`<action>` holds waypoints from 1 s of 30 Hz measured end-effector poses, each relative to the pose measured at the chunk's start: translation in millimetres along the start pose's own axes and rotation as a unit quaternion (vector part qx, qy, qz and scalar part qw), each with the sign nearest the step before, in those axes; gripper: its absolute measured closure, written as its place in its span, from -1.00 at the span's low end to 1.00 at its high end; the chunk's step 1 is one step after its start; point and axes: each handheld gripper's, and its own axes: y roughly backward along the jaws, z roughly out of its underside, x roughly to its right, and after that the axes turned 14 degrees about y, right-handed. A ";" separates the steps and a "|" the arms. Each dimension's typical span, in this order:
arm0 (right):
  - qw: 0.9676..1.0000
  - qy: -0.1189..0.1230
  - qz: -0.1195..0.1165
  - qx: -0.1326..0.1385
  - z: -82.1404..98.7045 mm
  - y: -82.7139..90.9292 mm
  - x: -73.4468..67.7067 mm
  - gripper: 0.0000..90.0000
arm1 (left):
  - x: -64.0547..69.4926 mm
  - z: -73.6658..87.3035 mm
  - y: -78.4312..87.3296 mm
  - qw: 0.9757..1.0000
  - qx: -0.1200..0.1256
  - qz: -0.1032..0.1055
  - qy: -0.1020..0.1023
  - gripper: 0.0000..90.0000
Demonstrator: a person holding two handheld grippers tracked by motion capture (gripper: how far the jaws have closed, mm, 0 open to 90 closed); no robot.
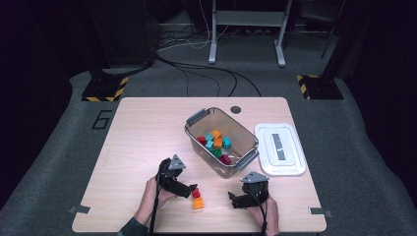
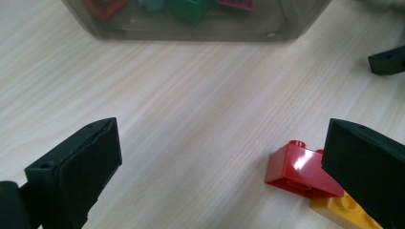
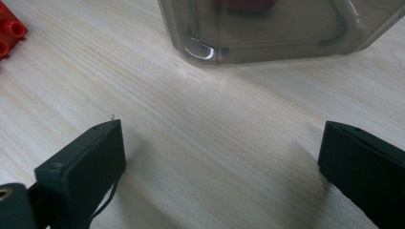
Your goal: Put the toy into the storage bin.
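A red brick [image 1: 196,192] lies on the table touching an orange brick [image 1: 198,203], near the front edge. My left gripper [image 1: 189,189] is low over the table just left of them, open. In the left gripper view [image 2: 224,157] nothing lies between the wide-apart jaws. There the red brick [image 2: 298,169] and the orange brick [image 2: 344,210] sit at the right jaw, which partly hides them. My right gripper [image 1: 234,199] rests open to the right of the bricks. Between its jaws, the right gripper view [image 3: 222,157] holds bare wood, with the red brick [image 3: 9,31] at the top left.
A clear plastic bin [image 1: 195,135] with several coloured bricks stands mid-table, beyond both grippers [image 2: 71,14] [image 3: 286,43]. Its white lid [image 1: 280,149] lies to the bin's right. A dark round hole [image 1: 236,109] marks the far table edge.
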 end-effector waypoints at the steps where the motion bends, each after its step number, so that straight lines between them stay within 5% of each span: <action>1: 1.000 0.000 0.000 0.000 0.0 0.0 0.0 -0.97 | 0.9 0.9 -1.1 1.000 -0.003 0.000 -0.003 -1.00; 8: 1.000 -0.001 0.001 0.000 -0.1 0.0 0.0 -0.97 | 10.7 7.3 -10.1 1.000 -0.019 0.010 -0.011 -1.00; 16: 1.000 -0.001 0.001 0.000 0.0 0.0 0.0 -0.97 | 7.1 8.8 -20.2 0.999 -0.027 -0.017 -0.009 -0.93; 18: 1.000 -0.001 0.001 0.000 0.0 0.0 0.0 -0.97 | 5.1 10.0 -20.9 0.999 -0.026 -0.019 -0.013 -0.82; 20: 1.000 -0.001 0.001 0.000 0.0 0.0 0.0 -0.97 | 3.5 11.7 -20.4 0.999 -0.028 -0.022 -0.017 -0.46; 30: 1.000 -0.001 0.001 0.000 0.0 0.0 0.1 -0.96 | 1.7 20.0 -18.9 1.000 -0.006 -0.006 -0.023 0.05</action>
